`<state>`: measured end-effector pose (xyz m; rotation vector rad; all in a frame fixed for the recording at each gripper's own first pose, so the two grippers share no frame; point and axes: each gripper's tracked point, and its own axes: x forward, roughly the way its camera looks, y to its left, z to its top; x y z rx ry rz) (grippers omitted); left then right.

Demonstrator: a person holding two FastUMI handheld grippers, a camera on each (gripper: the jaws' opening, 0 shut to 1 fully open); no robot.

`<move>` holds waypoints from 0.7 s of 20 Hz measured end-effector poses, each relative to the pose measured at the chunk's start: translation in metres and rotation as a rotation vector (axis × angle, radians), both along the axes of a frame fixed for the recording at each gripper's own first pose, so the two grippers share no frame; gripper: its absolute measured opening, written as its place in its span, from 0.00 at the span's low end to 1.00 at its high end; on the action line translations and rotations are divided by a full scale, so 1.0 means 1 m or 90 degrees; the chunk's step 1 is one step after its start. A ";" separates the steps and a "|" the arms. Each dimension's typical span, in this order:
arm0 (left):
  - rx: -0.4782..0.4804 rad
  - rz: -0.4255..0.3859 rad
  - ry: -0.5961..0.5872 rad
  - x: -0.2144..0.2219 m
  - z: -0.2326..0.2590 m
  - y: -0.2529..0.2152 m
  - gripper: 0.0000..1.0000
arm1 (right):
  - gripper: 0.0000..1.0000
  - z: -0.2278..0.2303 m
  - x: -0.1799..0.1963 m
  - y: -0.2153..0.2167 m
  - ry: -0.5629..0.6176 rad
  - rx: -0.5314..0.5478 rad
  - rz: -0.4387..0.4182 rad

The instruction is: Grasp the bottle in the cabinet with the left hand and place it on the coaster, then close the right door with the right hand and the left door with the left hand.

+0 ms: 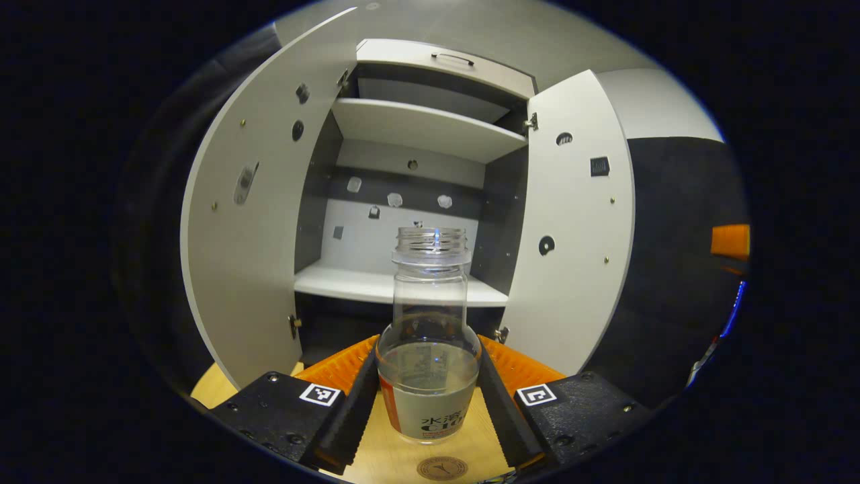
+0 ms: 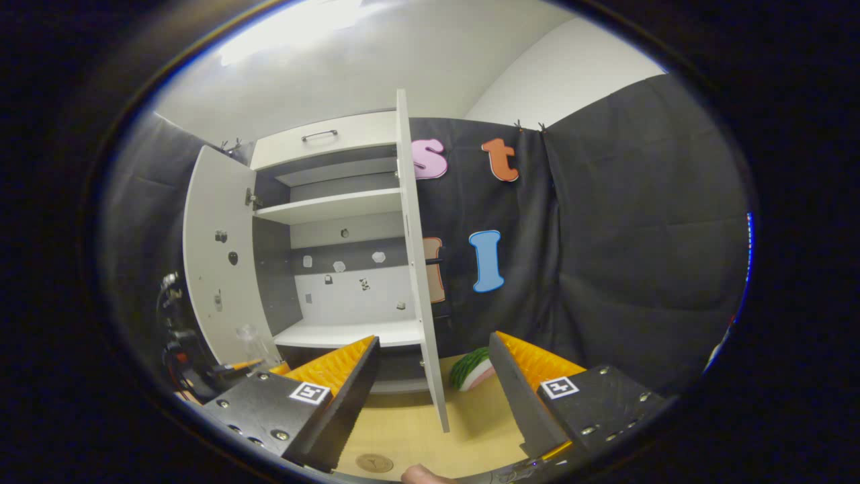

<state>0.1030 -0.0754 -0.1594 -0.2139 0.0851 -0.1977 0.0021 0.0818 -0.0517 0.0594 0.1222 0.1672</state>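
A clear, capless bottle (image 1: 428,376) with a little liquid and a label stands upright in front of the open cabinet (image 1: 403,286), and my left gripper (image 1: 428,349) is shut on its lower body. The round coaster (image 1: 441,468) lies on the wooden table (image 1: 383,457) just nearer than the bottle's base; whether the base touches the table I cannot tell. Both doors stand wide: left door (image 1: 248,235), right door (image 1: 571,222). In the right gripper view my right gripper (image 2: 433,343) is open, with the right door (image 2: 420,269) edge-on between its fingers, farther off. The bottle (image 2: 252,343) and coaster (image 2: 374,462) also show there.
A toy watermelon slice (image 2: 474,370) lies on the table to the right of the right door. The cabinet shelves (image 1: 423,124) are bare. A closed drawer with a handle (image 2: 319,136) tops the cabinet. Black cloth walls the booth behind and to the right.
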 end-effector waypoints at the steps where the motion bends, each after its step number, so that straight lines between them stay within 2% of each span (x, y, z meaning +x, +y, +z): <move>1: 0.002 -0.013 0.002 -0.002 -0.018 -0.007 0.80 | 0.98 -0.001 0.001 0.001 0.002 -0.002 0.000; 5: 0.031 -0.058 0.008 -0.007 -0.082 -0.028 0.80 | 0.98 -0.002 0.004 0.007 0.000 -0.011 -0.011; 7: 0.049 -0.096 0.023 -0.014 -0.118 -0.044 0.81 | 0.98 -0.006 0.008 0.010 0.006 -0.008 -0.015; 8: 0.060 -0.116 0.026 -0.018 -0.133 -0.052 0.81 | 0.94 -0.007 0.009 0.011 0.008 -0.010 -0.020; 9: 0.068 -0.137 0.026 -0.022 -0.145 -0.060 0.81 | 0.98 -0.009 0.012 0.011 0.008 -0.013 -0.025; 11: 0.083 -0.177 0.013 -0.029 -0.170 -0.075 0.81 | 0.98 -0.011 0.018 0.011 0.010 -0.021 -0.037; 14: 0.088 -0.208 0.027 -0.030 -0.205 -0.089 0.81 | 0.98 -0.018 0.026 0.004 0.024 -0.026 -0.066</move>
